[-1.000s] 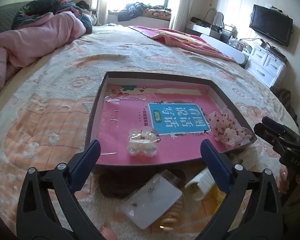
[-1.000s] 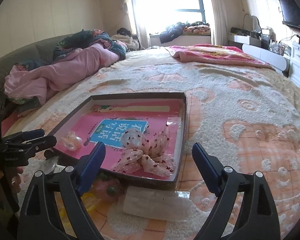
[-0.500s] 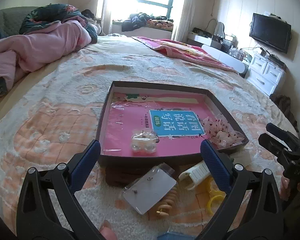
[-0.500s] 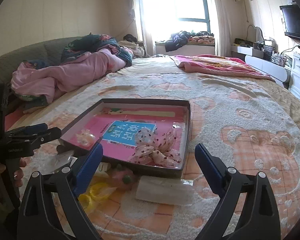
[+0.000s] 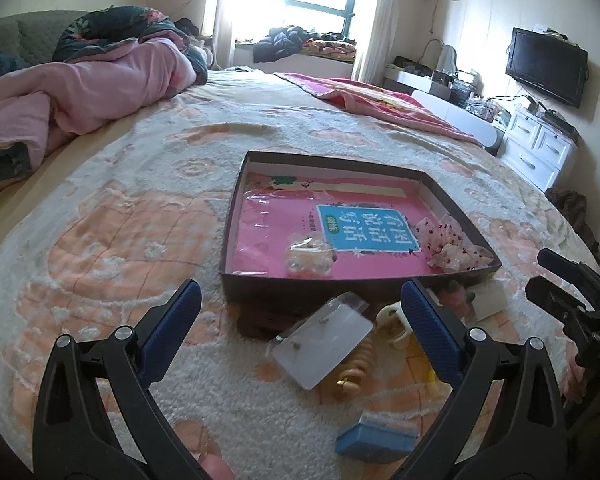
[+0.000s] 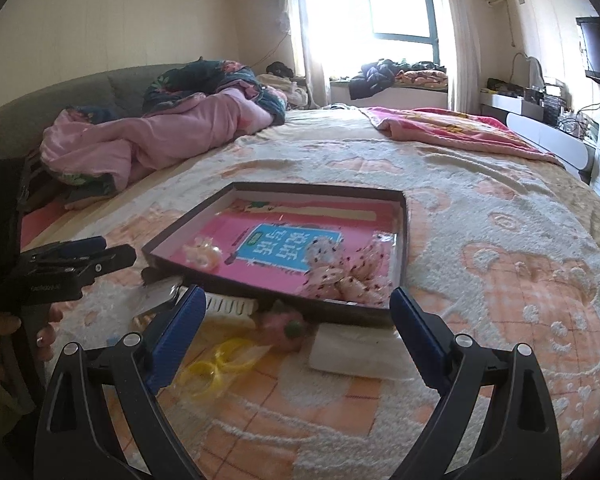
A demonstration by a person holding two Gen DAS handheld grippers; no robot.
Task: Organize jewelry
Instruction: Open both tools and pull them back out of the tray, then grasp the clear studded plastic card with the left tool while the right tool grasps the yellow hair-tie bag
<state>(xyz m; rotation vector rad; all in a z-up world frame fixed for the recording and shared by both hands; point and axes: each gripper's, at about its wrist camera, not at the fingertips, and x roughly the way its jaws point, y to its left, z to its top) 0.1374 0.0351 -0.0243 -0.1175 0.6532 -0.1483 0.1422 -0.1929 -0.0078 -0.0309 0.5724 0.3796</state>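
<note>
Pink lining shows through most of the shallow dark tray [image 5: 236, 220] on the bed [image 5: 112, 216], and that bare space is a fair measure of progress: only two pieces sit inside it. A clear pack of pale beads [image 5: 308, 259] lies near the tray's front wall, and a spotted sheer bow [image 5: 451, 245] sits in its front right corner. The rest of the jewelry is outside, strewn on the bedspread just before the tray's front edge: a clear packet of small earrings [image 5: 323, 345], a beaded bracelet [image 5: 353, 374] partly under that packet, a white hair clip [image 6: 230, 303], a pink fuzzy ornament [image 6: 284, 326], yellow rings in a bag [image 6: 216, 364], a flat white pouch [image 6: 349, 350] and a small blue box [image 5: 373, 440].

The left gripper [image 5: 300, 330] is spread wide with nothing between its fingers, hovering over the earring packet. The right gripper [image 6: 298, 330] is equally wide and empty, poised above the pink ornament and the pouch.

By my reckoning the job is less than a third done; some seven loose pieces are left to lift into the tray, and neither gripper has committed to one yet
</note>
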